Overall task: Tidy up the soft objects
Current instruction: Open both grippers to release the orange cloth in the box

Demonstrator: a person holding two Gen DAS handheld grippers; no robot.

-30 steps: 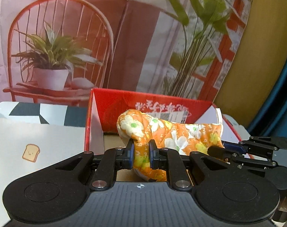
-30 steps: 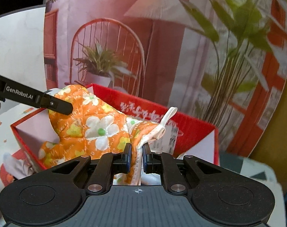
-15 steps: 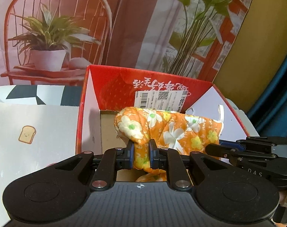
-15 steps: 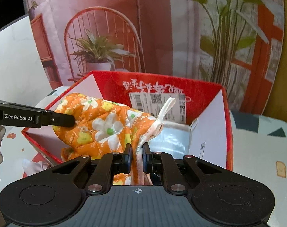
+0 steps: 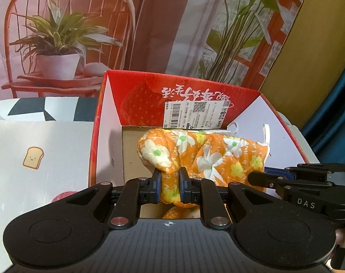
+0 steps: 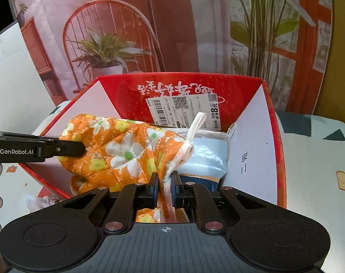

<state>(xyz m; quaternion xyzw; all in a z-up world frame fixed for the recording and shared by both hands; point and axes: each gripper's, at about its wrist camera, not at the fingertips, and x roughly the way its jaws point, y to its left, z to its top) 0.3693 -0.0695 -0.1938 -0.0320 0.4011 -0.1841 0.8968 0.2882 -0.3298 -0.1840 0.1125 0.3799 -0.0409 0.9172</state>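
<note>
We see a quilted orange oven mitt (image 5: 202, 154) with white and yellow flowers sagging inside the red box (image 5: 136, 95); our left gripper (image 5: 170, 187) pinches its padding, our right gripper (image 6: 165, 190) its trimmed cuff.

- Left gripper (image 5: 170, 187): pitched forward and downward, jaws drawn close together, blue pads clamped on a fold of the orange floral oven mitt (image 5: 202, 154).
- Seen from the right wrist view as a black finger bar entering from the left edge, tip pressed against the mitt's rounded end.
- Right gripper (image 6: 165, 190): likewise angled downward, jaws nearly together, pinching the mitt's pale trimmed cuff edge.
- Seen from the left wrist view as black linkage at the right edge, level with the mitt's cuff end.
- Both grippers close side by side, each gripping an opposite end of the same mitt.
</note>
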